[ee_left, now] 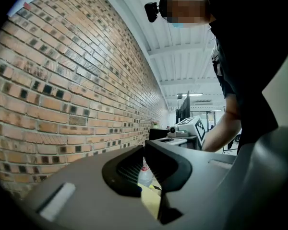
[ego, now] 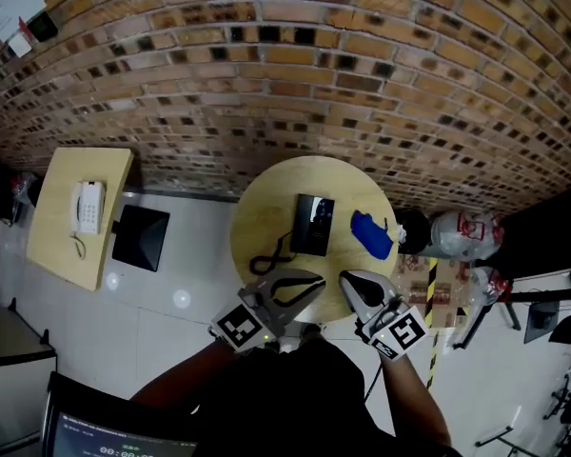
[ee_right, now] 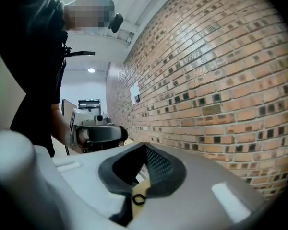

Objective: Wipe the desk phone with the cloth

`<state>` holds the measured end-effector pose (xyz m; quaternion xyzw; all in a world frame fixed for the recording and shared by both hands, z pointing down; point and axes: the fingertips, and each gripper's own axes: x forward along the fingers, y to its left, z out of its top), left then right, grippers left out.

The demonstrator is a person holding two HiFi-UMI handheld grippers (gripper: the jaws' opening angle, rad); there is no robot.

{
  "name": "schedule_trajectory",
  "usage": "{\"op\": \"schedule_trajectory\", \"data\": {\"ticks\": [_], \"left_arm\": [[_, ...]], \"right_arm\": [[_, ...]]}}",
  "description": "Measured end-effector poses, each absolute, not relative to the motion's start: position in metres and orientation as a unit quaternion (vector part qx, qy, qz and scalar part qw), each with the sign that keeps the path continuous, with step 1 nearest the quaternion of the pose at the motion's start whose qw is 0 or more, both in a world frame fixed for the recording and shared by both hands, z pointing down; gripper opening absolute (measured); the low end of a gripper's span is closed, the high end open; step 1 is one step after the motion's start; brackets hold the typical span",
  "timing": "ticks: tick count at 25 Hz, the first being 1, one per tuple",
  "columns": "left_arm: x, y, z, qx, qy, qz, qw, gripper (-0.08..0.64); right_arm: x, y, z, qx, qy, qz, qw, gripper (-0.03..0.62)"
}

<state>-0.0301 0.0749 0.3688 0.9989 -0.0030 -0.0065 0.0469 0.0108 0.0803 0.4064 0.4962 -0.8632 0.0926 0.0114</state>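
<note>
A black desk phone (ego: 312, 224) lies on the round wooden table (ego: 266, 203), its black cord (ego: 269, 256) curling toward the near left edge. Right of the phone lies a crumpled blue cloth (ego: 371, 234). My left gripper (ego: 320, 278) hovers at the table's near edge, below the phone, with its jaws shut and nothing between them. My right gripper (ego: 348, 276) is beside it, below the cloth, shut and empty too. Both gripper views look along closed jaws: the left gripper (ee_left: 145, 146) and the right gripper (ee_right: 144, 146) point level along the brick wall. A loop of cord (ee_right: 139, 199) shows below the right jaws.
A brick wall (ego: 295, 74) runs behind the table. At the left stands a rectangular wooden table (ego: 62, 246) with a white phone (ego: 88, 207), and a black square object (ego: 141, 238) is beside it. A large plastic bottle (ego: 462, 231) and striped floor tape (ego: 430, 303) are at the right.
</note>
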Motion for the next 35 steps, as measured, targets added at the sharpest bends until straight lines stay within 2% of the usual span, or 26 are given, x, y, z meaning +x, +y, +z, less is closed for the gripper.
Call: {"op": "schedule_trajectory", "data": {"ticks": [5, 9, 35], "left_arm": [[-0.053, 0.091, 0.362, 0.999, 0.009, -0.010, 0.039, 0.017], [-0.067, 0.100, 0.358, 0.999, 0.016, -0.017, 0.038, 0.017], [-0.074, 0.113, 0.352, 0.999, 0.025, -0.017, 0.031, 0.017]], "right_arm": [[-0.023, 0.104, 0.381, 0.508, -0.857, 0.082, -0.020, 0.000], [-0.043, 0.118, 0.372, 0.520, -0.852, 0.060, -0.012, 0.000], [-0.058, 0.123, 0.367, 0.516, -0.854, 0.058, -0.010, 0.000]]}}
